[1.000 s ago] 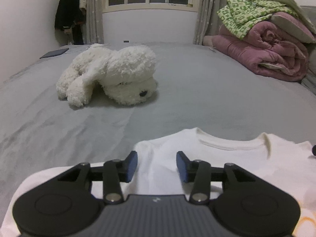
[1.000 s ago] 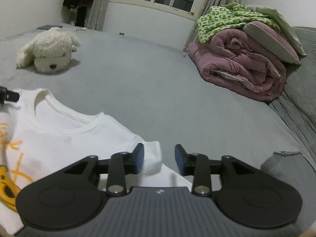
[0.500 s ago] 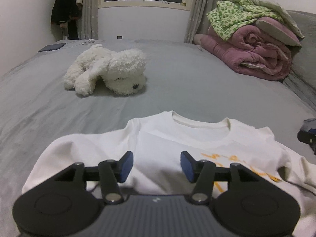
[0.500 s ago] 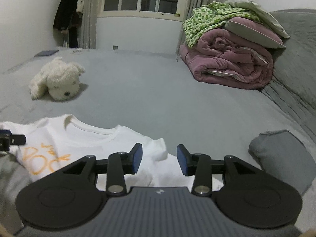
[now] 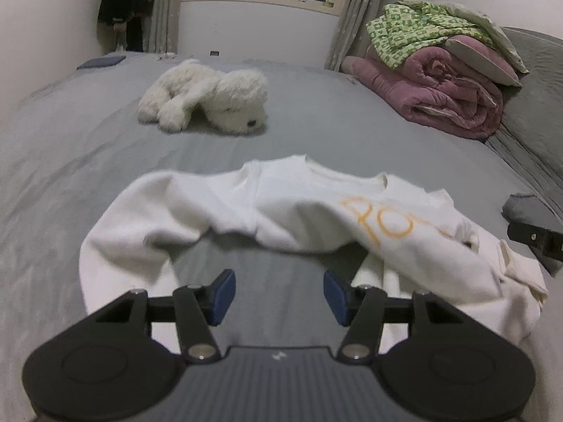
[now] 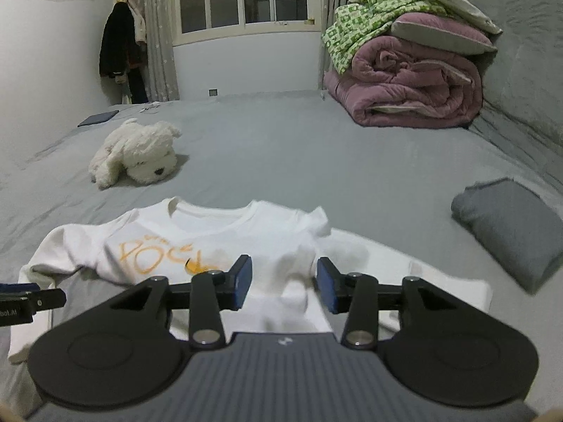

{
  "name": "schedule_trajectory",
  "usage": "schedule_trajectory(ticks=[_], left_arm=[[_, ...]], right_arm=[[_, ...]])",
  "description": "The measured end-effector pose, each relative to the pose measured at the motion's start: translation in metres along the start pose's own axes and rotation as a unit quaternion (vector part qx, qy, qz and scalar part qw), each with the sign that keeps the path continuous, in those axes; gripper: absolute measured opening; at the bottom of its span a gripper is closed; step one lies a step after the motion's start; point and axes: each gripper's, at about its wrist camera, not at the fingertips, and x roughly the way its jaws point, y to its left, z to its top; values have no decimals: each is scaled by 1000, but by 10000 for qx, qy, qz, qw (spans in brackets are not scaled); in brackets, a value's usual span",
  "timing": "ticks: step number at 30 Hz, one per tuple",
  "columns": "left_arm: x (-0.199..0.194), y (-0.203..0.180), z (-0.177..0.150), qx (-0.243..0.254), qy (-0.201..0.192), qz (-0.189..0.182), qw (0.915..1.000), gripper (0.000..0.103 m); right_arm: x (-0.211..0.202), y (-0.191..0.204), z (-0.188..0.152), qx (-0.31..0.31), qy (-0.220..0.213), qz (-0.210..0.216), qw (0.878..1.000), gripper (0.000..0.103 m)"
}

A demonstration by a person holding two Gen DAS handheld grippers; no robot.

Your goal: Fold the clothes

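Note:
A white T-shirt with orange print (image 5: pixel 309 211) lies on the grey bed, its upper part folded toward me so the collar and letters face up. It also shows in the right wrist view (image 6: pixel 197 242). My left gripper (image 5: pixel 276 293) is open and empty, over bare grey sheet just short of the folded edge. My right gripper (image 6: pixel 283 286) is open and empty, with white shirt fabric lying below and between its fingers. The right gripper's side (image 5: pixel 535 237) shows at the right edge of the left wrist view.
A white plush dog (image 5: pixel 207 96) lies behind the shirt. Rolled pink and green quilts (image 6: pixel 404 74) are stacked at the back right. A folded grey garment (image 6: pixel 510 232) lies to the right. A dark flat object (image 6: pixel 98 118) lies far left.
Both grippers have pulled back toward me and risen. The shirt's upper part is now folded over with the print showing, and a strip of bare sheet shows before the left gripper.

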Motion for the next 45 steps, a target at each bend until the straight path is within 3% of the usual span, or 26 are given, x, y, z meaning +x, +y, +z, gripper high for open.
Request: schedule_trajectory(ticks=[6, 13, 20, 26, 33, 43, 45], left_arm=[[-3, 15, -23, -119, 33, -198, 9997, 58], [20, 21, -32, -30, 361, -307, 9989, 58], [35, 32, -23, -585, 580, -316, 9961, 58], [37, 34, -23, -682, 648, -350, 9950, 58], [35, 39, -23, -697, 660, -391, 9946, 58], [33, 41, -25, -690, 676, -411, 9945, 58], [33, 42, -25, -699, 681, -418, 9943, 58]], right_arm=[[-1, 13, -24, -214, 201, 292, 9991, 53], [4, 40, -44, -645, 472, 722, 9942, 55], [8, 78, -57, -1209, 626, 1262, 9826, 56], [11, 110, -68, -1688, 758, 1700, 9679, 56], [27, 122, -82, -2256, 772, 1089, 9650, 56], [41, 109, -80, -2009, 680, 714, 9746, 55], [44, 106, -79, -1918, 648, 608, 9774, 43]])
